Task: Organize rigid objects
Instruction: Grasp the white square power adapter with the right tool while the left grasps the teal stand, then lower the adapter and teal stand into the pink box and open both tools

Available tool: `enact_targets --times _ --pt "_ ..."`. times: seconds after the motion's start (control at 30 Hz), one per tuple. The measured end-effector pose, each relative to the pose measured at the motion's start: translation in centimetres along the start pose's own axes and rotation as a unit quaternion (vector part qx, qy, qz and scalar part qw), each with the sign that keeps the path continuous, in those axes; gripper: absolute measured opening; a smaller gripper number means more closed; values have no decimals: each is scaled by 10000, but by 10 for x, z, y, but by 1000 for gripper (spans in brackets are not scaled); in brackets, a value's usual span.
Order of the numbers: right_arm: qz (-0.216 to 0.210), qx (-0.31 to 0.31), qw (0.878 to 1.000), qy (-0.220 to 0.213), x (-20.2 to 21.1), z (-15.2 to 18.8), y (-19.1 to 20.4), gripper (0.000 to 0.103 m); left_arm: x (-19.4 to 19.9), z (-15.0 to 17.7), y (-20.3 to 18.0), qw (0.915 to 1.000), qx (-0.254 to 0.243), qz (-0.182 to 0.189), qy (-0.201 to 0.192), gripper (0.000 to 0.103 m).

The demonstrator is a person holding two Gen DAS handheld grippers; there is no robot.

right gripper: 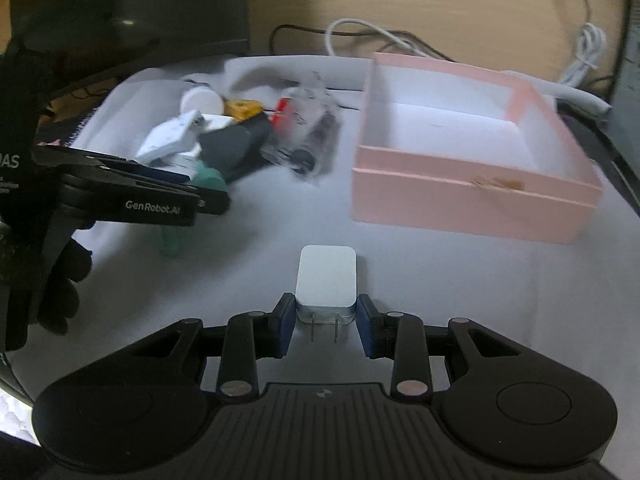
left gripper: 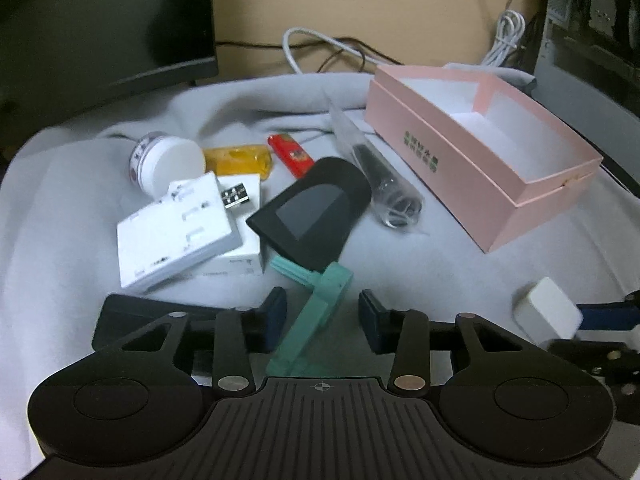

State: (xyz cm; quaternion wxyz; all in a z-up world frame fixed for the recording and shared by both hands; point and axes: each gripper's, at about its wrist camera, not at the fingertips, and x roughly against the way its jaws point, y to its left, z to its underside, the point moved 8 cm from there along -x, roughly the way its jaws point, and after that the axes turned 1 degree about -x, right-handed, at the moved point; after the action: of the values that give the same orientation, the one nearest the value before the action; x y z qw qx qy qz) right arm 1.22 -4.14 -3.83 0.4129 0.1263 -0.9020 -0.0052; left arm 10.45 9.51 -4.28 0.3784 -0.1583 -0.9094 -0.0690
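Fingers of your right gripper (right gripper: 325, 322) pinch a white plug adapter (right gripper: 326, 278) by its sides, prongs pointing back at you, over the grey cloth (right gripper: 280, 224) near the table's front edge. Your left gripper (left gripper: 322, 314) has its fingers spread either side of a mint green plastic piece (left gripper: 316, 312), not pressing it. Toward the right edge sits an open pink box (right gripper: 472, 196). Small items are heaped toward the left edge.
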Motion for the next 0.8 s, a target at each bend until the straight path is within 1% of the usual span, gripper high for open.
enact_targets --times 0.07,0.2,0.3,0.33,0.37,0.4,0.43,0.53,0.6,0.7,0.77,0.8 --pt "55 -5 10000 -26 1 3 -3 32 1 0 1 10000 38 16 -1 44" --pt "111 -40 9999 -26 -5 2 -3 34 1 -3 5 9995 302 47 55 44" --pt "147 -86 9998 -81 -12 -3 -3 34 2 -2 3 9997 252 6 33 44" --pt "152 -85 9998 -95 -14 -5 -2 34 3 -2 2 9998 187 -5 6 40" --pt "148 -84 9998 -107 -15 -7 -2 34 4 0 2 9999 100 -42 -42 32" --pt "126 -83 9998 -96 -16 -8 -2 33 6 1 3 9999 48 -62 -88 29" --pt "104 -68 9999 -55 -16 -9 -2 33 7 2 2 9999 25 -28 -107 22" --pt "5 39 10000 62 -9 -9 -3 32 14 7 -1 9998 -60 138 -112 21" --pt "-1 98 9999 65 2 -9 -8 32 20 13 -5 9995 -116 253 -125 21" --pt "64 92 9999 -47 24 -11 -23 32 35 20 -21 9982 -176 559 -155 20" --pt "164 41 9997 -158 42 -13 -38 32 49 20 -37 9963 -253 796 -192 14" --pt "235 14 9995 -219 50 -14 -47 32 54 18 -43 9953 -245 913 -214 14"
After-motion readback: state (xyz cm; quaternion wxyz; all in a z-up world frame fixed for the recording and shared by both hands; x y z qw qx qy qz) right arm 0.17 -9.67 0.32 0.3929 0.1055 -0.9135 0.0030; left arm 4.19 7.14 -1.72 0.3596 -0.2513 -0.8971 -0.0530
